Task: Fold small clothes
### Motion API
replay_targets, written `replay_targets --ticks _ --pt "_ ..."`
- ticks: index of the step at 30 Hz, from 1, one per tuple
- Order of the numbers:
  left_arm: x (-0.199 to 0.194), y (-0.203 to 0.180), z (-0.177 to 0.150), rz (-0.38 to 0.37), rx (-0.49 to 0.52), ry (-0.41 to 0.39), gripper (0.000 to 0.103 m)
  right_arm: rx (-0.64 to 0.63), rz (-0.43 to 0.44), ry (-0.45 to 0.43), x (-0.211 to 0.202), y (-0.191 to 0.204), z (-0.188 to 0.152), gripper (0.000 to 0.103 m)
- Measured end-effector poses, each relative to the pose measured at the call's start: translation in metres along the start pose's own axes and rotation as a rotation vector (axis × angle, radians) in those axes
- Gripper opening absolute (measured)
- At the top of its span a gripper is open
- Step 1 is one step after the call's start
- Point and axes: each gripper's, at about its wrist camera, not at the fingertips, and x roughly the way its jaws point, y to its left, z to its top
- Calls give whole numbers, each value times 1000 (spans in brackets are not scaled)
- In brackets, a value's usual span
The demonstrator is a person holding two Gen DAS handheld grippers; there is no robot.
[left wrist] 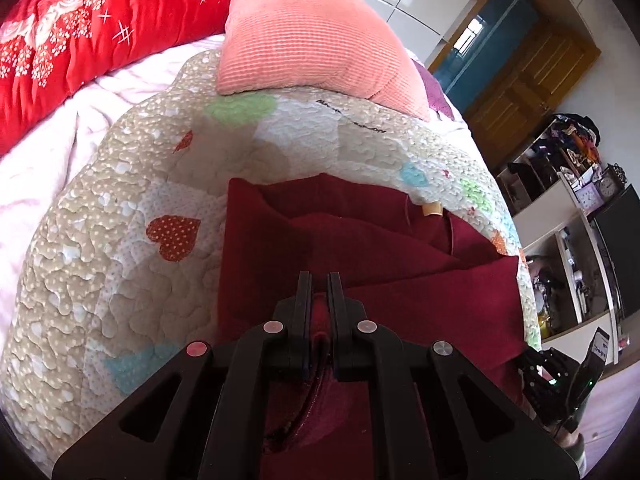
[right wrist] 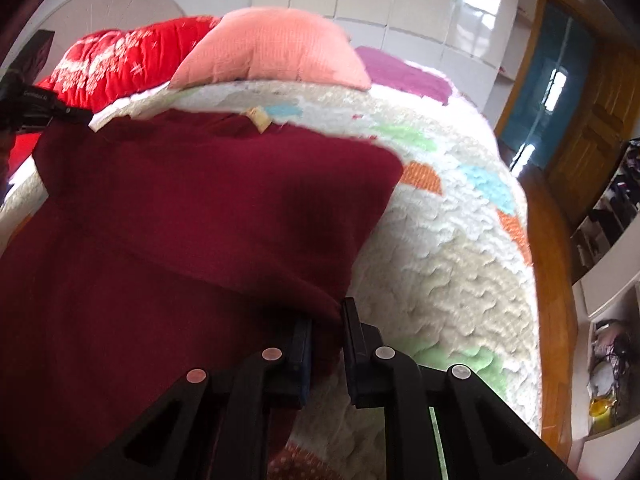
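Nearest the lens in the left wrist view, our left gripper (left wrist: 319, 280) pinches a hem of the maroon garment (left wrist: 360, 248), with a fold of cloth and a dark seam running back between the nearly closed jaws. Across in the right wrist view, our right gripper (right wrist: 326, 312) likewise grips a bunched edge of the same garment at about 6 o'clock, with cloth filling the gap between the jaws.

Step in hand, as we judge it: a fold with both near corners held, ready to be carried toward the far edge at 12 o'clock. The next move calls for lifting both grips together, keeping the hem taut between them, and laying it level on the far edge without dragging the layers beneath.

The garment lies on the patchwork heart quilt (left wrist: 132, 200) covering the bed. It is a thick, deep wine-red knit, already doubled in places: in the left view, overlapping flaps cross at 1 to 3 o'clock. A small tan label (left wrist: 432, 209) sits at its far edge. The right view is motion-blurred, so finer creases cannot be read.

Beyond, at 12 o'clock, is a salmon ribbed cushion (left wrist: 304, 36); at 10 o'clock, a red floral duvet (left wrist: 80, 28).
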Motion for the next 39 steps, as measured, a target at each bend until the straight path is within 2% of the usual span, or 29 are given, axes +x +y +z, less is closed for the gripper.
replay_targets --ticks 2,3,4,5,6,7,9,11,12,13,14,16,18,20,22,24,26,28,29,32,34,37,39 --pt "-1 7 -5 -7 -9 0 5 102 124 -59 -22 -18 0 15" --pt "-2 10 -7 -9 -10 -4 6 184 192 -104 -33 -32 3 23" --pt "-3 12 -9 -12 -13 -6 6 247 223 -145 -40 -42 7 43" --pt "-3 14 -8 -14 -17 -6 6 305 217 -189 -44 -50 12 55" --pt "-3 16 -9 -14 -23 -4 6 337 178 -213 -44 -54 20 74" --pt "0 14 -9 -12 -27 -2 6 356 125 -218 -37 -56 32 76" --pt "1 11 -9 -13 -30 -3 6 375 99 -181 -13 -54 52 76" --pt "0 7 -10 -17 -23 -7 6 405 146 -90 24 -49 70 76" --pt "-2 4 -9 -18 -21 -10 6 421 173 -47 41 -46 75 71" --pt "-3 1 -7 -24 -21 -11 6 437 189 1 56 -46 77 41" --pt "-3 -2 -4 -30 -22 -15 5 446 190 12 60 -44 78 24" --pt "-5 -10 4 -42 -7 -30 6 427 200 -40 46 -43 81 14" --pt "-7 -18 12 -50 27 -54 6 404 144 -108 23 -41 79 8" --pt "-2 -22 18 -44 51 -70 6 448 70 -140 15 -48 72 8" --pt "7 -21 20 -22 51 -83 6 499 84 -120 25 -59 64 8" --pt "23 -14 19 7 31 -55 6 471 85 -60 40 -55 59 8" --pt "37 -7 14 55 23 -27 6 454 75 -55 35 -54 55 13" --pt "40 -2 10 95 27 -31 6 488 53 -89 18 -60 53 35" --pt "39 1 9 97 22 -36 7 499 47 -113 6 -62 50 36" --pt "26 4 8 89 1 -65 9 420 137 -144 -24 -46 50 36" --pt "16 1 6 97 20 -90 12 305 141 -122 -30 -20 51 35" --pt "9 -7 -4 93 43 -102 18 193 81 -43 -14 8 40 26" --pt "8 -10 -11 98 53 -101 18 169 -26 31 7 8 24 24"
